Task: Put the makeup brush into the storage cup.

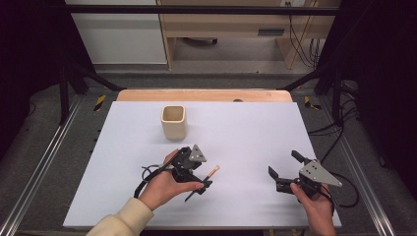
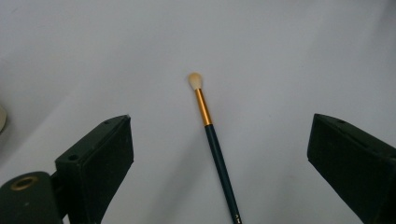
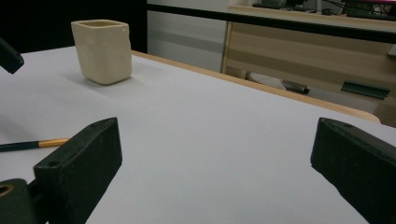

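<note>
White table (image 1: 255,123), dark room behind. Near right, right gripper (image 1: 284,173) waits, jaws wide, empty. Left gripper (image 2: 219,154) hovers over the brush (image 2: 212,140), jaws spread wide astride the handle, nothing gripped. Best to drop straight, pinch mid-handle. Cup (image 1: 173,121) stands far.

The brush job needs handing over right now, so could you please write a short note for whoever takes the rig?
Left gripper: open, jaws either side of the brush, not yet closed on it.
Right gripper: open, holding nothing, to the right.
Brush: flat on the white table, bristles pointing away from the person.
Cream cup: upright farther back; what it holds cannot be seen.
Done: left gripper lined up over the handle.
Left: probably grasp the brush and stand it in the cup.
</note>
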A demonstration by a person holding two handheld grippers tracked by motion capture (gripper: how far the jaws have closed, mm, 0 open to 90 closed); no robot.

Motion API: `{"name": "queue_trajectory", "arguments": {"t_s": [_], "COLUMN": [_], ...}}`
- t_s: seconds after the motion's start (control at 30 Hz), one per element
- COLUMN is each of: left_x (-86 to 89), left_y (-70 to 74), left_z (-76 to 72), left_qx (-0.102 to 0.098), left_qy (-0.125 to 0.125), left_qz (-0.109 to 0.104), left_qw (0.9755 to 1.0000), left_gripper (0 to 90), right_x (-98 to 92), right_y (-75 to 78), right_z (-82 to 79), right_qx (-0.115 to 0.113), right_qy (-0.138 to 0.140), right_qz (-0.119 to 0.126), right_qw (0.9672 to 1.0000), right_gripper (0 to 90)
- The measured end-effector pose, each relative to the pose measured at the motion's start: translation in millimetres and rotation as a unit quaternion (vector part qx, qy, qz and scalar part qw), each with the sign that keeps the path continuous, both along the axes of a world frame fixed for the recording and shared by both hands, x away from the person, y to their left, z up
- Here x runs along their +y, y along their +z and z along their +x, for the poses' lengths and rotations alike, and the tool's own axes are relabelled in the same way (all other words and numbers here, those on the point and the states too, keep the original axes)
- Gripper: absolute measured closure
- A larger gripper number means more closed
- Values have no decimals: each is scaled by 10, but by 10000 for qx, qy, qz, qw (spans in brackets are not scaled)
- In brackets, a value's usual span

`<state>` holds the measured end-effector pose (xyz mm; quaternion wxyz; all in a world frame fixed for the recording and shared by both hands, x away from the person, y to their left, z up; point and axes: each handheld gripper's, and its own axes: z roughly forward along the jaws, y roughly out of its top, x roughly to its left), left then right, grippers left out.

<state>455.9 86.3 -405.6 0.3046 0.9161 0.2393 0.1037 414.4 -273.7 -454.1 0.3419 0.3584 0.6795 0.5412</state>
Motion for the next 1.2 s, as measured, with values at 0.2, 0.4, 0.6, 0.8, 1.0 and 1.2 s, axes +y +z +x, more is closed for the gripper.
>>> {"name": "queue_trajectory", "arguments": {"t_s": [0.2, 0.4, 0.6, 0.8, 1.0, 1.2], "left_x": [-49, -100, -149, -189, -227, -253], "left_y": [-32, -32, -55, -78, -100, -135], "left_z": [1, -1, -13, -16, -22, -29], "left_qx": [66, 117, 158, 250, 321, 367], "left_qy": [-6, -33, -75, -145, -144, -154], "left_qz": [105, 182, 285, 359, 474, 597], "left_qw": [9999, 9998, 9994, 9989, 9983, 9974], "left_gripper": [77, 92, 93, 106, 128, 135], "right_x": [0, -3, -2, 0, 1, 3], "right_y": [0, -3, -2, -2, -3, -6], "right_z": [0, 2, 2, 1, 2, 5], "right_qx": [-1, 27, 36, 33, 50, 62], "right_qy": [14, 14, 23, 21, 23, 53], "right_qz": [-5, 6, 2, 4, 11, 19], "right_qw": [10000, 10000, 10000, 10000, 10000, 10000], "right_gripper": [25, 27, 27, 28, 30, 32]}}
